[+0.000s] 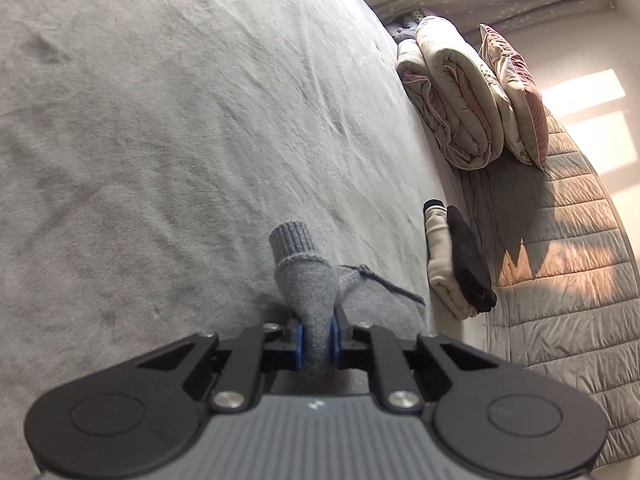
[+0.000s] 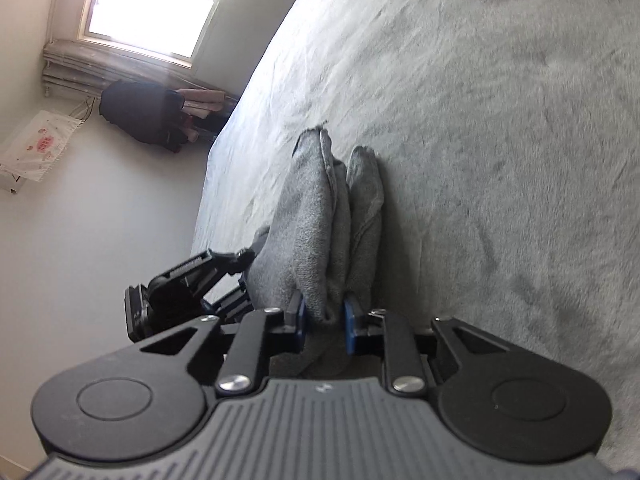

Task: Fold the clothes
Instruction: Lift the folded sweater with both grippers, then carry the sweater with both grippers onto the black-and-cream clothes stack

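A grey knit garment (image 1: 308, 280) with a ribbed cuff (image 1: 291, 241) is pinched between the blue pads of my left gripper (image 1: 318, 338), which is shut on it just above the grey bed cover (image 1: 160, 140). In the right wrist view the same grey knit garment (image 2: 320, 224) hangs in bunched folds from my right gripper (image 2: 325, 318), also shut on it. My left gripper (image 2: 192, 280) shows at the left of that view, gripping the cloth's other side. A dark drawstring (image 1: 390, 280) trails from the garment.
A folded cream and black stack (image 1: 456, 260) lies near the bed edge. Rolled quilts (image 1: 452, 96) and a pink pillow (image 1: 516, 92) rest on a quilted grey cover (image 1: 568, 280). A dark bag (image 2: 140, 112) sits below the window (image 2: 152, 0); the bed edge runs beside the wall.
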Demonstrator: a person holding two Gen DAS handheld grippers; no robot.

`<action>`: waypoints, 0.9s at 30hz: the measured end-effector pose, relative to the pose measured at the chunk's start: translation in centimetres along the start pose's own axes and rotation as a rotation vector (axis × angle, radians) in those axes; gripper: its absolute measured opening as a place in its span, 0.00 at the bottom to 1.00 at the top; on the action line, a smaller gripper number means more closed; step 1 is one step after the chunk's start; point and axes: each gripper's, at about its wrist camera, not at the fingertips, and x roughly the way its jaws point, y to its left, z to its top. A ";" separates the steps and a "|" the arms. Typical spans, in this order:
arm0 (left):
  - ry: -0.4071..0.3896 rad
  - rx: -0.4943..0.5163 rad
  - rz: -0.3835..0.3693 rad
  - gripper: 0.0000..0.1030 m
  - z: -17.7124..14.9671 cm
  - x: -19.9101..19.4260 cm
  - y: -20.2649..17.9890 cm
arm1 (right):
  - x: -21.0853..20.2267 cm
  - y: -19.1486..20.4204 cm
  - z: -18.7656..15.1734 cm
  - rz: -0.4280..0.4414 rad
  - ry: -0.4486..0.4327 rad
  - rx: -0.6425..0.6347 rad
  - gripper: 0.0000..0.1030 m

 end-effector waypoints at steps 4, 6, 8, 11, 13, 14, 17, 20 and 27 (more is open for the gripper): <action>0.004 0.039 0.023 0.12 -1.3 -1.2 -0.6 | -1.0 -0.2 3.1 -0.037 -0.004 -0.008 0.18; 0.006 0.059 0.034 0.13 -1.9 -1.9 -0.9 | -1.0 -0.8 4.0 -0.065 -0.017 -0.008 0.18; 0.023 0.093 0.067 0.14 -2.2 -1.8 -0.8 | -0.6 -1.3 4.4 -0.091 -0.012 -0.011 0.19; 0.065 0.150 0.087 0.28 -1.5 -1.2 -0.3 | -0.5 -1.7 3.9 -0.119 -0.009 -0.009 0.24; 0.093 0.206 0.070 0.43 -0.3 -1.2 -0.4 | -1.2 -1.7 3.5 -0.121 -0.038 0.002 0.46; 0.084 0.239 0.076 0.46 0.3 -1.2 -0.7 | -1.7 -1.8 3.3 -0.120 -0.061 0.011 0.65; 0.073 0.319 0.069 0.57 2.0 -1.1 -1.3 | -3.0 -1.9 2.5 -0.103 -0.114 0.050 0.71; 0.112 0.350 0.017 0.58 3.1 0.5 -2.0 | -3.1 -2.2 1.3 -0.097 -0.130 0.083 0.71; 0.216 0.338 -0.011 0.58 3.6 5.9 -2.4 | -0.9 -3.2 -2.3 -0.080 -0.122 0.177 0.71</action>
